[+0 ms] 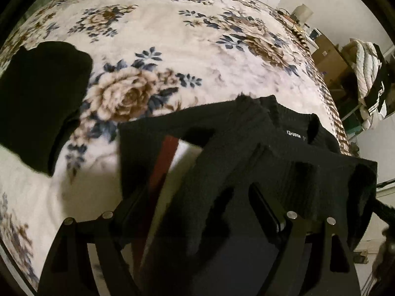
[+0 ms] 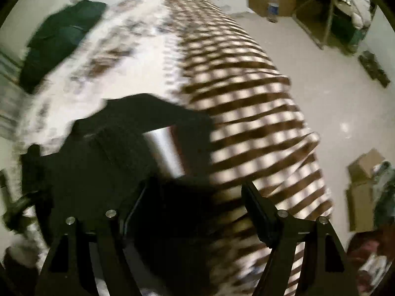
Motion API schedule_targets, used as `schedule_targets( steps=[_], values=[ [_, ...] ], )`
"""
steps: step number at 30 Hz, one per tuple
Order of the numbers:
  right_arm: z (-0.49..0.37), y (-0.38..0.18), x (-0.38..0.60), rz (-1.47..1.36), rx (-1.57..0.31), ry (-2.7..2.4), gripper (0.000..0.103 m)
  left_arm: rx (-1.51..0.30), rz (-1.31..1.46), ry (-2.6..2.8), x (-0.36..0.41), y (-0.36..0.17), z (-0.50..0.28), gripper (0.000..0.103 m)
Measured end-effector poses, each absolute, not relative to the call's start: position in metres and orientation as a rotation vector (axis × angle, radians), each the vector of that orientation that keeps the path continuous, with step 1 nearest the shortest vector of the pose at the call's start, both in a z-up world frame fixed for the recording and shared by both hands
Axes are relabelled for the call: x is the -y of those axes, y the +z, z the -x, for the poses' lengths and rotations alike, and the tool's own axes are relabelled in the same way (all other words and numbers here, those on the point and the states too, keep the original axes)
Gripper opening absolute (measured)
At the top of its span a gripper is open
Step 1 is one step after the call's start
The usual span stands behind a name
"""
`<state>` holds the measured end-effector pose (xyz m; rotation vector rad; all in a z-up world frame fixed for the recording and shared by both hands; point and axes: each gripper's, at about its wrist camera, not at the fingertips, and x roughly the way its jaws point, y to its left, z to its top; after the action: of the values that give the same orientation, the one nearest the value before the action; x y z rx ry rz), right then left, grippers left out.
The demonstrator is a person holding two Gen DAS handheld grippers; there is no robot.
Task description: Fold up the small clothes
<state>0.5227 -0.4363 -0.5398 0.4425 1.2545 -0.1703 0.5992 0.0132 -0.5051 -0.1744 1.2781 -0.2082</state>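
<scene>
A black knit sweater (image 1: 308, 177) with a white neck label lies partly folded on the floral blanket (image 1: 172, 49). My left gripper (image 1: 197, 192) hangs just above it, pointing steeply down. Its jaws stand wide apart and the pads do not press on the cloth. A flat red and white thing (image 1: 170, 162) shows through a gap in the folds; I cannot tell what it is. In the blurred right wrist view the same sweater (image 2: 98, 153) sits low on the left. My right gripper (image 2: 196, 185) is open over its right edge, with nothing gripped.
A second black garment (image 1: 42, 98) lies on the bed at the left. A dark green garment (image 2: 61, 39) sits at the far end. The blanket's brown checked border (image 2: 246, 98) hangs over the bed edge. Cardboard boxes (image 2: 365, 167) and a water bottle (image 2: 272, 7) stand on the floor.
</scene>
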Motion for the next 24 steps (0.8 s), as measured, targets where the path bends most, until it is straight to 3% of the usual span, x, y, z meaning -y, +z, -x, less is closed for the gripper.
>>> schedule_targets(
  steps=[3,6,9,10,15,21,23,24],
  values=[
    [-0.498,-0.532,0.400,-0.402,-1.283,-0.120,0.077,-1.276,0.183,-0.186,-0.016,-0.499,-0.577,0.081],
    [-0.474,-0.565,0.353,-0.274,-1.417,-0.100,0.076,-1.297,0.191,-0.169,-0.016,-0.501,-0.557,0.081],
    [-0.447,-0.584,0.347,-0.165,-1.422,-0.180,0.036,-1.330,0.165,-0.154,-0.016,-0.513,-0.544,0.081],
    [-0.438,-0.582,0.360,-0.188,-1.391,-0.237,0.016,-1.337,0.167,-0.151,-0.017,-0.517,-0.542,0.081],
    [-0.416,-0.575,0.438,-0.363,-1.330,-0.432,0.016,-1.363,0.160,-0.151,-0.021,-0.531,-0.541,0.081],
    [-0.397,-0.618,0.506,-1.100,-1.320,-0.399,0.019,-1.322,0.206,-0.157,-0.020,-0.494,-0.516,0.081],
    [-0.396,-0.604,0.496,-1.052,-1.303,-0.356,0.027,-1.299,0.254,-0.169,-0.017,-0.476,-0.493,0.081],
    [-0.396,-0.598,0.491,-1.005,-1.306,-0.343,0.042,-1.307,0.288,-0.173,-0.013,-0.471,-0.480,0.081]
  ],
)
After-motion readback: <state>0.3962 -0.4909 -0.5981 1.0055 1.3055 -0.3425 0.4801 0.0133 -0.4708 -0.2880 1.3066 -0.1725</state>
